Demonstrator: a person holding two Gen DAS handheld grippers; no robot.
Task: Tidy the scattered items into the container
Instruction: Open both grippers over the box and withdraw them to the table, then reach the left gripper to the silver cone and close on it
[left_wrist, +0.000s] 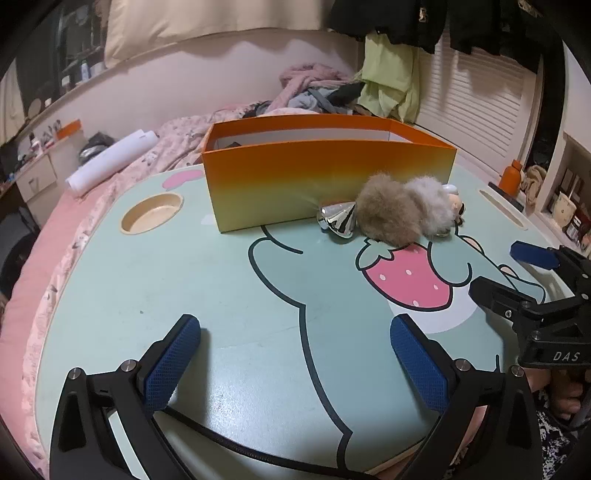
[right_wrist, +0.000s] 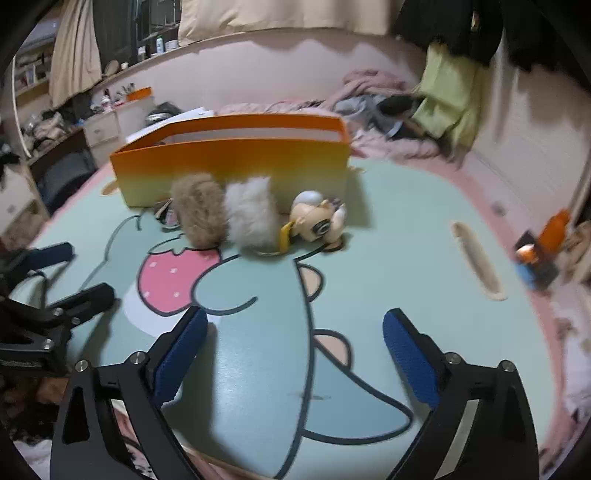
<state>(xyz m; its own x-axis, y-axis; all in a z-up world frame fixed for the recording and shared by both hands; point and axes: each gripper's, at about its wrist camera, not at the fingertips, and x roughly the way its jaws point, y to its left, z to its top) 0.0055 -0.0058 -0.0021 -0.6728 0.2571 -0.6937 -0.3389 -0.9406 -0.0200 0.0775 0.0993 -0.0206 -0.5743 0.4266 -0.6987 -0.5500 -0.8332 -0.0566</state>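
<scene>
Left wrist view: left gripper (left_wrist: 295, 332) low over the mint-green cartoon-print table (left_wrist: 229, 288), blue-padded fingers (left_wrist: 173, 354) spread wide, nothing between them. Orange-to-yellow open cardboard box (left_wrist: 325, 173) stands at the table's far side. Touching its front wall, right of centre: shiny silver bow-shaped piece (left_wrist: 338, 219), tan fluffy pompom (left_wrist: 388, 212), grey-white fluffy pompom (left_wrist: 430, 203), cream figurine partly hidden behind them. Right gripper (left_wrist: 509, 271) enters at the right edge, fingers apart, empty.

Right wrist view: right gripper (right_wrist: 293, 332) over the table (right_wrist: 388, 236), fingers (right_wrist: 410, 354) wide apart, nothing held. Box (right_wrist: 236, 162) ahead; tan pompom (right_wrist: 199, 216), white pompom (right_wrist: 251, 216) and cream big-eyed doll figurine (right_wrist: 317, 221) lie in a row just before it. Left gripper (right_wrist: 79, 271) at left edge, open.
</scene>
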